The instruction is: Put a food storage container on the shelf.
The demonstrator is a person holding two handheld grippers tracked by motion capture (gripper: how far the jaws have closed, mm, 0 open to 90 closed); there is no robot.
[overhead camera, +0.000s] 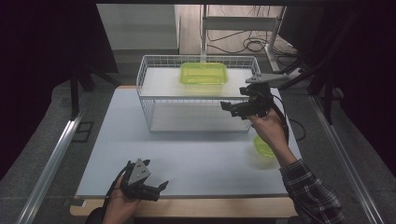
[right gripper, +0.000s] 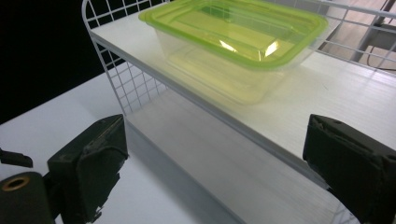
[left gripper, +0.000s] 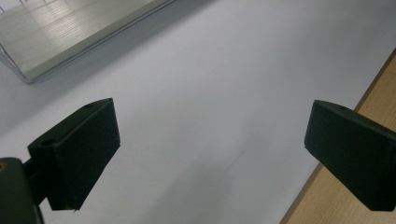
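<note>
1. we start with the table [overhead camera: 116, 140], a pale grey-white sheet over a wooden board whose edge shows along the near side; we can read no writing, brand or label on it.
2. the white wire rack [overhead camera: 144, 100] stands at the far middle of the table, with an upper and a lower shelf; we find no readable marking on it either.
3. the clear container with a green lid [overhead camera: 204, 73] sits on the upper shelf of the rack, toward its right half, lid on and level; in the right gripper view the container [right gripper: 243, 42] lies ahead of the jaws and apart from them, and we see no print on lid or wall.
4. the right gripper [overhead camera: 233, 108] is held up in front of the rack's right end, pointing left across the rack front; its jaws stand wide apart with nothing between them, touching nothing we can see, and the right gripper view [right gripper: 212, 158] shows the shelf edge through the gap.
5. the left gripper [overhead camera: 156, 189] rests low at the near edge of the table; its jaws are wide apart and hold nothing, with bare table top seen between them [left gripper: 210, 154].
6. a small green bowl-like thing [overhead camera: 262, 148] lies on the table near its right edge, partly behind the right forearm; what it is exactly we cannot tell.
</note>
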